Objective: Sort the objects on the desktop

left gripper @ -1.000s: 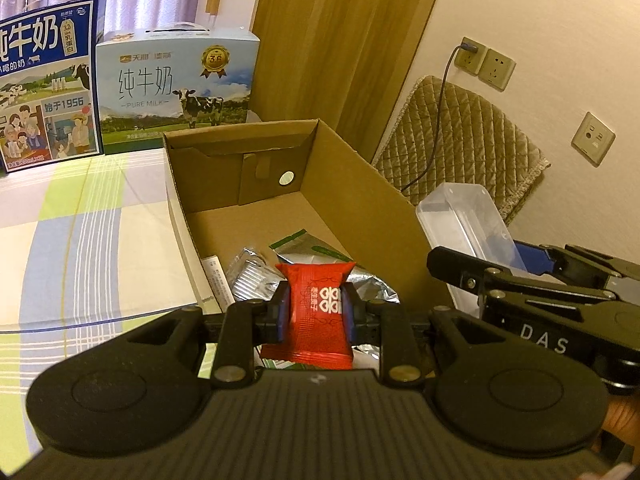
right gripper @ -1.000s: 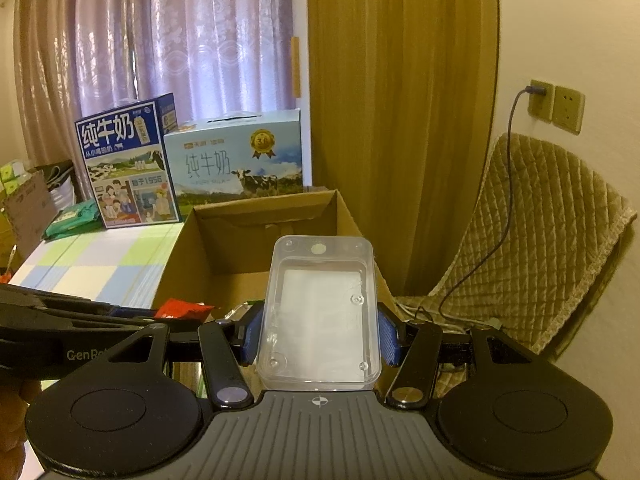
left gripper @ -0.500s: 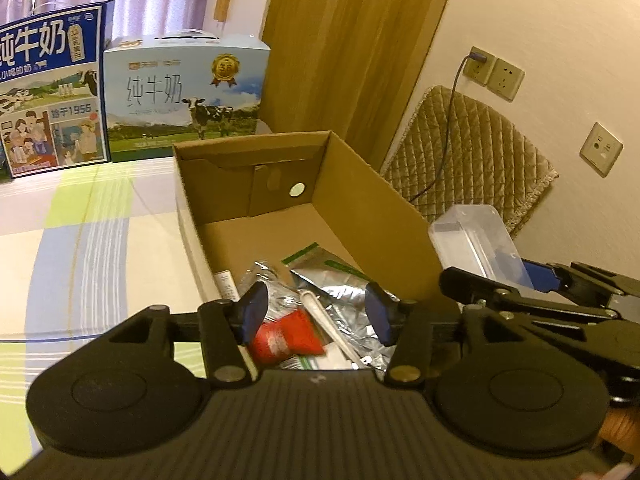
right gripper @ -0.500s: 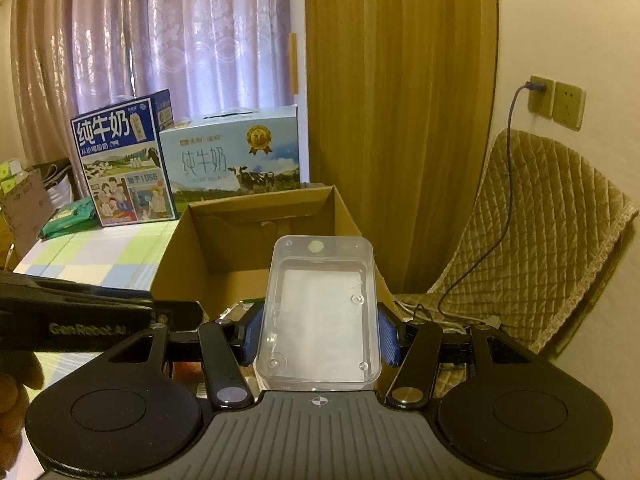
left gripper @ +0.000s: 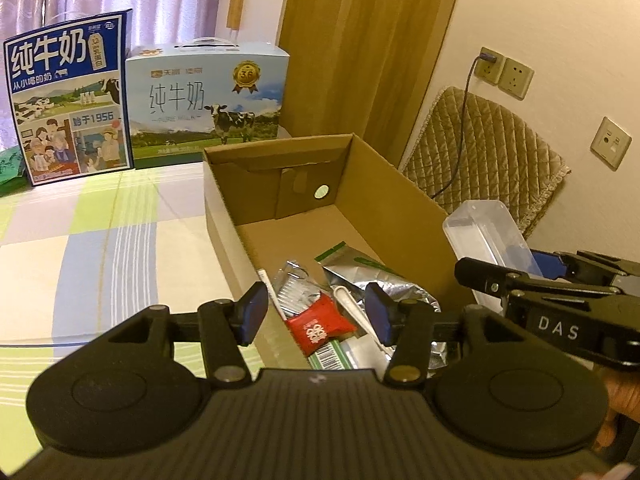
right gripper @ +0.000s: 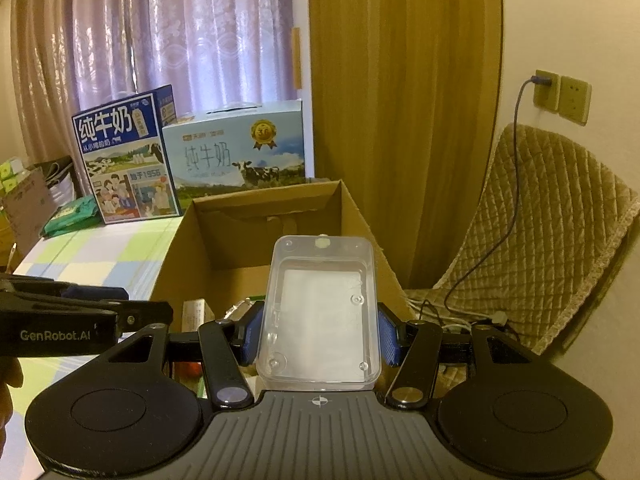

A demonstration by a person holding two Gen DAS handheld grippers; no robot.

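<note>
A bedroom-like corner with cream walls, a tall ochre curtain (right gripper: 404,120) and sheer lilac curtains (right gripper: 180,32) frames a flat surface covered by a checked cloth in pale green, blue and cream (left gripper: 80,248). Against the right wall leans a quilted tan cushion (right gripper: 540,232), with a dark cable (right gripper: 508,184) running down from a wall socket (right gripper: 546,90). At the back of the cloth stand 2 milk cartons side by side: a dark blue printed box (left gripper: 70,100) on the left and a pale blue box with a cow and a gold medal (left gripper: 208,100) on the right. In front of them sits an open brown cardboard box (left gripper: 380,204), its far wall pierced by a round hole. Inside its near end lies a heap of small items: crumpled silver foil pouches (left gripper: 372,276), a white plastic spoon (left gripper: 352,304), a green-and-white barcoded packet (left gripper: 332,354), and on top a small red snack packet with white characters (left gripper: 316,322). The left gripper (left gripper: 316,314) hovers over that heap with its blue-padded jaws spread wide, holding nothing; the red packet lies loose in the box below the gap between them. The right gripper (right gripper: 320,334) is clamped on a clear rectangular plastic container (right gripper: 320,312), pads pressing its 2 long sides, held at the box's right wall and just beside the left gripper. A hand shows at the frame edge behind each tool.
</note>
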